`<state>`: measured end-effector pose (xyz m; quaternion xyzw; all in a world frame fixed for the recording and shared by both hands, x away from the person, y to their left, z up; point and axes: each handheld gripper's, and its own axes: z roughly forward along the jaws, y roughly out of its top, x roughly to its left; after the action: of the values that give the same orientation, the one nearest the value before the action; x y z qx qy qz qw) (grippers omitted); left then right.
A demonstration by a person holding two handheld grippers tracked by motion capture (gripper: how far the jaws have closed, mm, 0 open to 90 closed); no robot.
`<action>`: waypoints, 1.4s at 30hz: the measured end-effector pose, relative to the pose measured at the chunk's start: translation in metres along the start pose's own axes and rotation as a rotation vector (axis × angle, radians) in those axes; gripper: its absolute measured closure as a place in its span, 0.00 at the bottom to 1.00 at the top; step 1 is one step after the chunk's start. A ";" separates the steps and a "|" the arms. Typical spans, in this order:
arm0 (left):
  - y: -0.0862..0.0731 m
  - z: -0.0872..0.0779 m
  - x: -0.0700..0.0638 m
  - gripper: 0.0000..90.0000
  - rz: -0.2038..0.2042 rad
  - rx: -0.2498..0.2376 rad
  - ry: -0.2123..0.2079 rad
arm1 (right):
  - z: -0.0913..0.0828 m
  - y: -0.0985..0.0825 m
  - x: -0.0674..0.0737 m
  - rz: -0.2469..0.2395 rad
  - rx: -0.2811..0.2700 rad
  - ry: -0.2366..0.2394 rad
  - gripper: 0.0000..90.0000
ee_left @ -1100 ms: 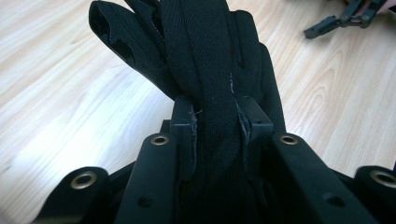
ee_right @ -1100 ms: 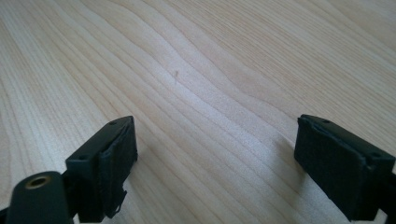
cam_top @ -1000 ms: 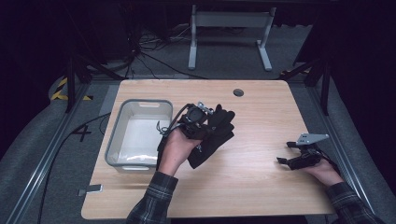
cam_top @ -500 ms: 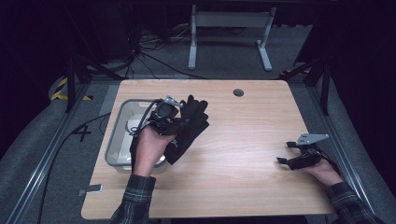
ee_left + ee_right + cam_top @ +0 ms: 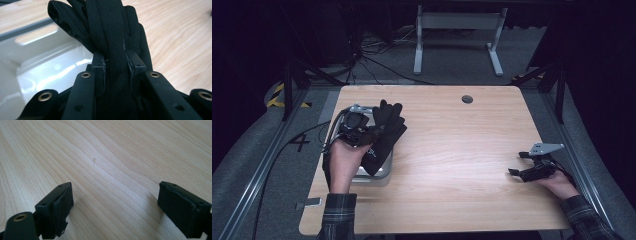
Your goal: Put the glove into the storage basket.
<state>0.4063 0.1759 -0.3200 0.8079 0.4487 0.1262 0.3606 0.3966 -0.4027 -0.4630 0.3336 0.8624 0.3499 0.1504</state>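
Taking the clear plastic bin [image 5: 384, 169] at the table's left side as the landmark: most of it is hidden in the high view under the person's left hand [image 5: 343, 159] and the black glove [image 5: 384, 132], so only its near right corner shows there. The left gripper [image 5: 115, 67] is clamped on the glove, whose fabric runs up between the jaws; the glove's fingers hang past the bin's right rim over the wooden table [image 5: 452, 145]. Well to the right of the bin, near the table's right edge, the right gripper [image 5: 115, 206] rests with jaws spread wide, nothing between them.
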 end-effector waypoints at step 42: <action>-0.041 0.076 0.074 0.47 -0.174 0.179 0.075 | 0.000 0.000 -0.001 0.009 0.000 -0.004 0.15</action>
<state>0.4626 0.2144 -0.4113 0.7895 0.5397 0.0841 0.2797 0.3969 -0.4031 -0.4630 0.3382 0.8605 0.3501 0.1505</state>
